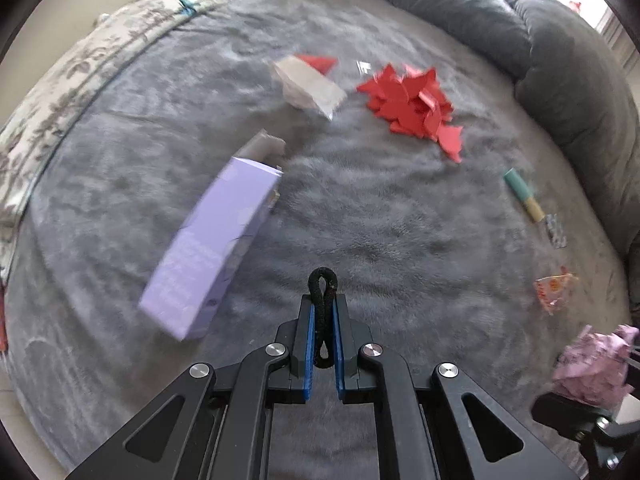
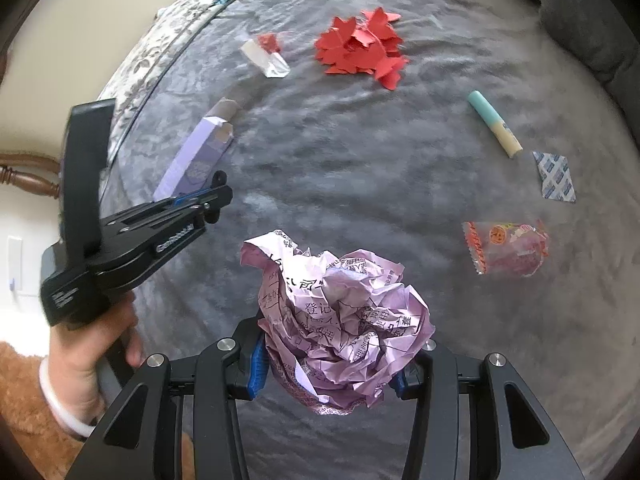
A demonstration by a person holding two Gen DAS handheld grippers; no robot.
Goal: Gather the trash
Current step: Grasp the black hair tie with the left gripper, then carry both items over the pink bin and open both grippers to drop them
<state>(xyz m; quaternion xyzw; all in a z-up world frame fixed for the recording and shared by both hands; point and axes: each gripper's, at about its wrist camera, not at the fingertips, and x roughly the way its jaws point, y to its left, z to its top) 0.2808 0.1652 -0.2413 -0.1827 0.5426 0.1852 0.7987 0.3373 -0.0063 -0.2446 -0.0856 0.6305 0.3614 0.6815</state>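
Note:
My left gripper [image 1: 323, 308] is shut on a black hair tie [image 1: 322, 292] and holds it above the grey blanket [image 1: 380, 220]. It also shows in the right wrist view [image 2: 218, 192], beside the purple box [image 2: 196, 156]. My right gripper [image 2: 332, 364] is shut on a crumpled pink paper ball [image 2: 340, 320], also seen at the right edge of the left wrist view [image 1: 596, 364]. A purple box [image 1: 212, 248], a white wrapper [image 1: 308, 88], red paper scraps [image 1: 412, 104], a green-yellow tube [image 1: 524, 196], a foil packet [image 1: 556, 232] and an orange snack wrapper [image 1: 554, 292] lie on the blanket.
Grey cushions [image 1: 560, 72] border the blanket at the back and right. A floral quilt [image 1: 72, 80] lies along the left edge. In the right wrist view the red scraps [image 2: 360, 48], tube [image 2: 496, 124], foil packet [image 2: 556, 176] and snack wrapper [image 2: 508, 248] lie ahead.

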